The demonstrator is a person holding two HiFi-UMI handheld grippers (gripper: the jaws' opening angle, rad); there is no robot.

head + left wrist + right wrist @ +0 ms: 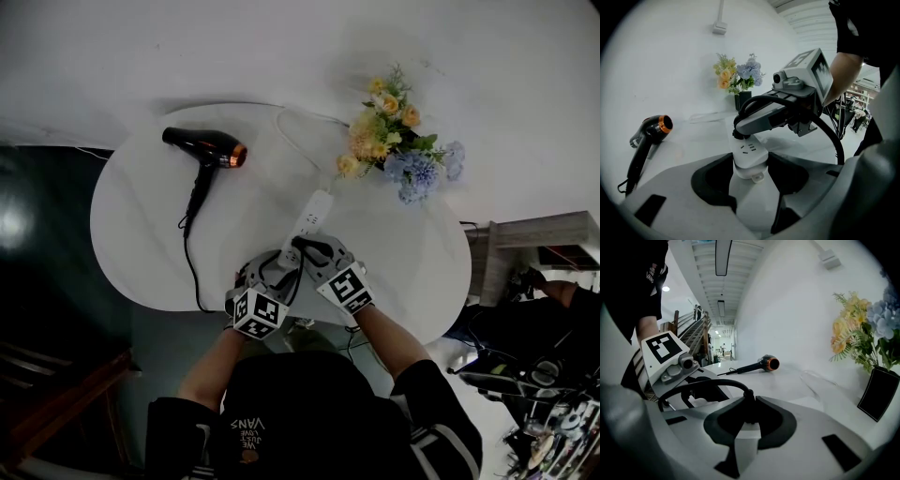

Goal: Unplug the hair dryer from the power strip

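Observation:
The black hair dryer (208,148) with an orange ring lies at the table's left, and its black cord (190,262) runs toward me. The white power strip (313,214) lies mid-table. In the left gripper view its near end (749,157) sits between the pads of my left gripper (750,165), which press its sides. My right gripper (302,248) reaches in from the right. In the right gripper view its pads close on the black plug (749,401), which stands in the strip. The cord (708,386) loops away from the plug.
A bouquet of yellow and blue flowers (398,141) in a black vase (877,393) stands at the table's far right. The strip's white cable (298,127) curves off the back edge. A wooden cabinet (539,234) is to the right of the table.

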